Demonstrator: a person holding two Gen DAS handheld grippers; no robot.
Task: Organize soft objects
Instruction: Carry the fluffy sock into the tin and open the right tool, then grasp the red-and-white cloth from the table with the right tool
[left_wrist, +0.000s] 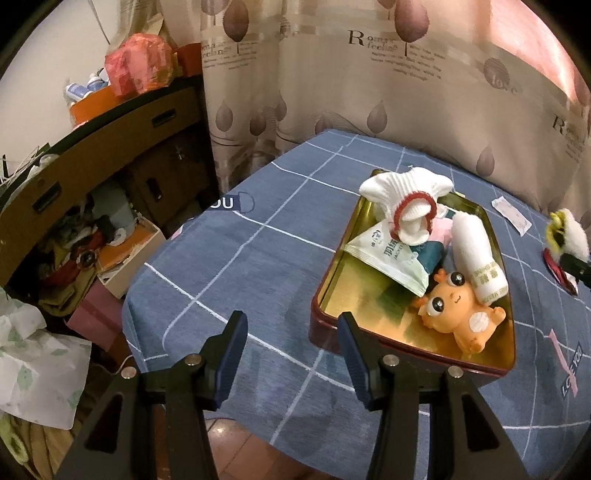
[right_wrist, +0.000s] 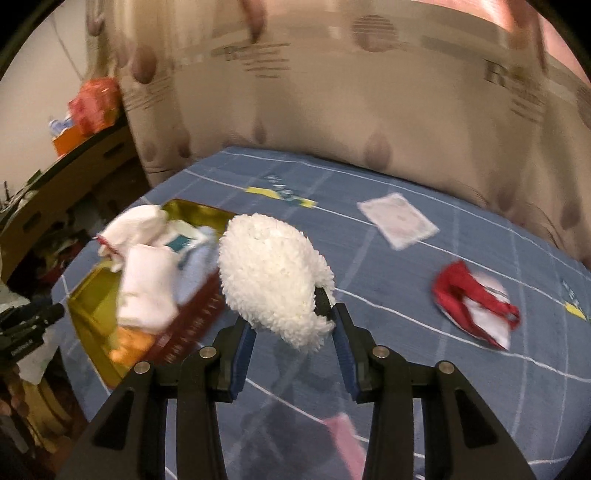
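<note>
Plush toy (right_wrist: 275, 280), white and fleecy, rides clamped in the right gripper (right_wrist: 293, 332) above the blue cloth, just right of the gold tin (left_wrist: 334, 280), likely its destination; left gripper (left_wrist: 291, 349) waits wide and empty near the tin's near-left corner.

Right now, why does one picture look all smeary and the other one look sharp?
In the right wrist view the tin and curtain are smeared by motion blur, while the fluffy white toy in the right gripper stays fairly crisp. In the left wrist view the tin and orange toy are sharp; both views bend at the edges.
</note>
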